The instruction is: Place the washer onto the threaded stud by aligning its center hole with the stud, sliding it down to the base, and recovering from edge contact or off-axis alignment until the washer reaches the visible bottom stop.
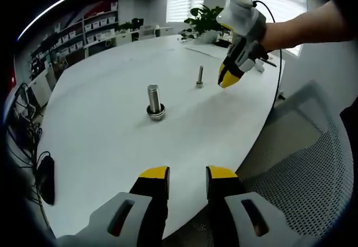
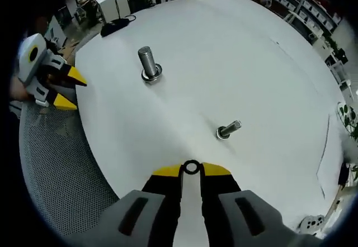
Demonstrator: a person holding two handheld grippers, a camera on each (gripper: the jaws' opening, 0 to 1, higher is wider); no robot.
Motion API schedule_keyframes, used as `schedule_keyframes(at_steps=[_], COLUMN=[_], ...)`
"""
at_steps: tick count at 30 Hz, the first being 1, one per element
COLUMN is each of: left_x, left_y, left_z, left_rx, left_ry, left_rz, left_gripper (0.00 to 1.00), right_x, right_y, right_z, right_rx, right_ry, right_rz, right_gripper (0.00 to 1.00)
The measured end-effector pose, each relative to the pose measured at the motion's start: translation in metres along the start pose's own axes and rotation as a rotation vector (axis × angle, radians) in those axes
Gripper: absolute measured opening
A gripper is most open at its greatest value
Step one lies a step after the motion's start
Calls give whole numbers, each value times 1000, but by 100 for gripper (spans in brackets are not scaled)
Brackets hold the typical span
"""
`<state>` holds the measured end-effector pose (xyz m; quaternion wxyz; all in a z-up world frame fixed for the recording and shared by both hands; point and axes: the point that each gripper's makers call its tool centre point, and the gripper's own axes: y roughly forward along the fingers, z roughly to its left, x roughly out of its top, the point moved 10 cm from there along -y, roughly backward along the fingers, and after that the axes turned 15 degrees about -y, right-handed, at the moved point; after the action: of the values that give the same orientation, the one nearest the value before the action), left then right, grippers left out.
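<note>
Washer (image 2: 191,167): small dark ring, pinched edge-on between the yellow tips of the right gripper (image 2: 191,169), at 6 o'clock in the right gripper view. Fingers (image 2: 166,171) narrow, closed on the ring. It sits above the white bench (image 2: 235,62), clear of both studs.

Left gripper view, left to right: black cable bundle (image 1: 45,177) at the bench edge, 8 o'clock. Large threaded stud (image 1: 155,101) upright on its round base, near centre. Small stud (image 1: 199,76) upright beyond it, toward 1 o'clock. Right gripper (image 1: 228,79) just beside the small stud, tips pointing down, a person's hand (image 1: 279,32) behind it at 2 o'clock. Potted plant (image 1: 206,19) at the far bench edge, 12 o'clock. Mesh chair (image 1: 302,169) at 4 o'clock. Left gripper (image 1: 187,174) at 6 o'clock: fingers apart by a narrow gap, nothing between them.

Right gripper view, left to right: left gripper (image 2: 71,90) at 9 o'clock, off the bench edge over the mesh chair (image 2: 61,169), tips apart. Large threaded stud (image 2: 149,63) at 11 o'clock. Small stud (image 2: 228,129) right of centre, leaning in this view, nearer the washer than the large one.
</note>
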<state>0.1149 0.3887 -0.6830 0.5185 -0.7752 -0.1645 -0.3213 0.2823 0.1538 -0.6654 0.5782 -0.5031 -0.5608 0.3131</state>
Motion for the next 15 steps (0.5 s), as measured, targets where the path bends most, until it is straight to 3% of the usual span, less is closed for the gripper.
schedule_keyframes(at_steps=[15], left_x=[1], left_y=[-2], left_z=[-1], left_rx=[-8], left_ry=[2], left_rz=[-9], left_gripper=[24], right_x=[12], right_y=[-24], right_z=[-18], right_rx=[-80], right_ry=[7], right_rz=[-69], right_gripper=[14])
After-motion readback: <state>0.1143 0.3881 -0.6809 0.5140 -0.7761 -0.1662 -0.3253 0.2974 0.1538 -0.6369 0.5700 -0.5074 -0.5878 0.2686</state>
